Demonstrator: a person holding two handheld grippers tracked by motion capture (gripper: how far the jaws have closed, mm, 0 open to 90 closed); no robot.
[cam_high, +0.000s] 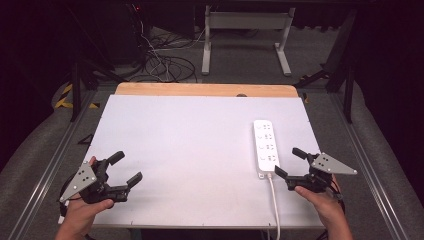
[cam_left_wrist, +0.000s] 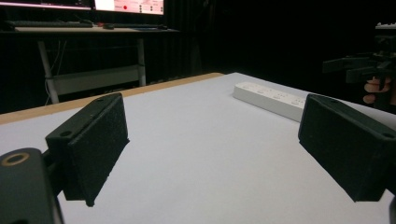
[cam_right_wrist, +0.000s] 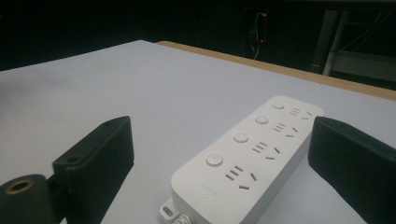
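A white power strip (cam_high: 265, 147) with several sockets and round buttons lies on the right half of the white table top (cam_high: 190, 150), its cable (cam_high: 274, 205) running off the near edge. My right gripper (cam_high: 291, 162) is open just right of the strip's cable end, nothing between its jaws; in the right gripper view the power strip (cam_right_wrist: 247, 158) lies ahead, between the open jaws. My left gripper (cam_high: 126, 167) is open over the table's near left corner, empty. In the left gripper view the power strip (cam_left_wrist: 275, 99) lies far off, with the right gripper (cam_left_wrist: 350, 67) beyond it.
A wooden strip (cam_high: 206, 89) borders the table's far edge. Beyond it stand a white desk frame (cam_high: 245, 37) and loose cables (cam_high: 165, 62) on the floor. Metal rails (cam_high: 50, 165) run along both sides of the table.
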